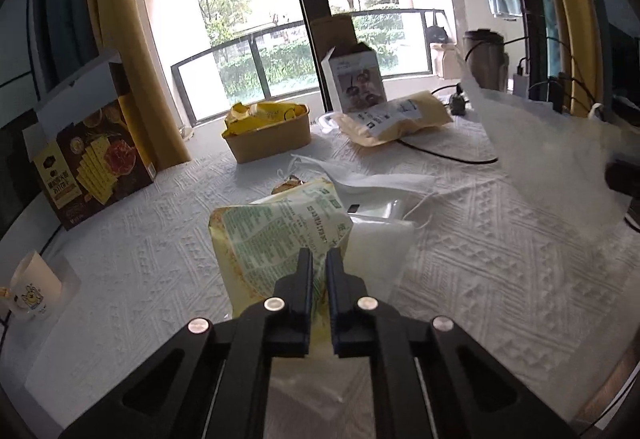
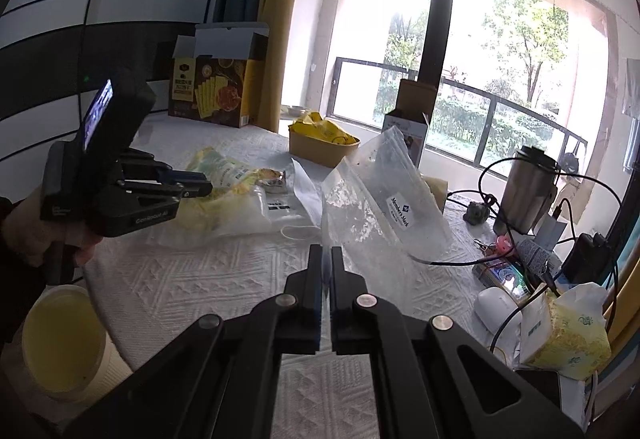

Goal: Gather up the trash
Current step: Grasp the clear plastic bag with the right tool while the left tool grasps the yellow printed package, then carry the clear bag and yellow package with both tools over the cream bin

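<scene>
The left gripper (image 1: 319, 259) has its jaws pinched narrow on the corner of a yellow-green snack wrapper (image 1: 276, 235), raised off the bench (image 1: 460, 239). The right gripper (image 2: 326, 257) clamps the edge of a clear Member's Mark plastic bag (image 2: 372, 195), which stands up ahead of its jaws. Judged best: spread the bag mouth toward the wrapper and keep both grips firm, since thin film slips.
</scene>
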The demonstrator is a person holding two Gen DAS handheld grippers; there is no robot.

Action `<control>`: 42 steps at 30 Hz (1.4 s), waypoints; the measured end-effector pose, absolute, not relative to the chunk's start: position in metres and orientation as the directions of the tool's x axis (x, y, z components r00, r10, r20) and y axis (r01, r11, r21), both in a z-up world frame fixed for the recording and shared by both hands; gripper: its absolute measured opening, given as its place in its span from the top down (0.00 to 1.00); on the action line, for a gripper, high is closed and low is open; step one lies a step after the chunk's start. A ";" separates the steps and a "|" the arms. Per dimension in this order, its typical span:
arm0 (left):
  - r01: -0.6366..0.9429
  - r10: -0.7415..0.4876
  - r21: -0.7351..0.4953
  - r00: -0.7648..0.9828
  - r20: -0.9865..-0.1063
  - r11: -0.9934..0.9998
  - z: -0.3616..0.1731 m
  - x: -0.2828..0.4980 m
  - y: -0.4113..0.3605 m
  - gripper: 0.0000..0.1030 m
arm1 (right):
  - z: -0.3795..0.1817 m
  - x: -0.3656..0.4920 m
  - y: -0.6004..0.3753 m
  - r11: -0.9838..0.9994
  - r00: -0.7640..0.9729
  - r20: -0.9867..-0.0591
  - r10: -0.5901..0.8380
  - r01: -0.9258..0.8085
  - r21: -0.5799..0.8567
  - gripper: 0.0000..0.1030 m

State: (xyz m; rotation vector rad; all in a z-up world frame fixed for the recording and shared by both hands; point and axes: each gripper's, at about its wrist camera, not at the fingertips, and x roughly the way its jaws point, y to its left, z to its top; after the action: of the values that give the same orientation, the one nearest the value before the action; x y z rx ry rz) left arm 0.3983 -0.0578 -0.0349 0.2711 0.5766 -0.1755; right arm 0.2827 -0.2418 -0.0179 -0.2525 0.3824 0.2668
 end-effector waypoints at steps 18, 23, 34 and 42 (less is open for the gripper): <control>0.169 -0.091 0.162 0.910 -0.404 0.972 0.022 0.284 -0.017 0.96 | 0.008 0.208 -0.194 0.900 0.902 -0.331 0.278 -0.365 -0.238 0.99; 0.137 -0.071 0.152 0.924 -0.375 0.979 0.031 0.250 0.002 0.96 | 0.014 0.188 -0.177 0.885 0.897 -0.315 0.311 -0.394 -0.249 0.99; 0.079 -0.025 0.134 0.930 -0.366 0.988 0.027 0.187 0.036 0.96 | 0.013 0.144 -0.137 0.839 0.870 -0.306 0.387 -0.470 -0.274 0.99; 0.030 0.009 0.098 0.926 -0.376 0.995 0.015 0.146 0.061 0.96 | 0.002 0.115 -0.103 0.792 0.825 -0.325 0.463 -0.549 -0.267 0.99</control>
State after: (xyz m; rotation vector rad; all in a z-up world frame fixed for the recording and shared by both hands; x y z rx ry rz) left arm 0.1464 0.0611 0.0152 0.1032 0.3861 -0.0105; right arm 0.1147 -0.1031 0.0025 -0.3620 0.2491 0.5503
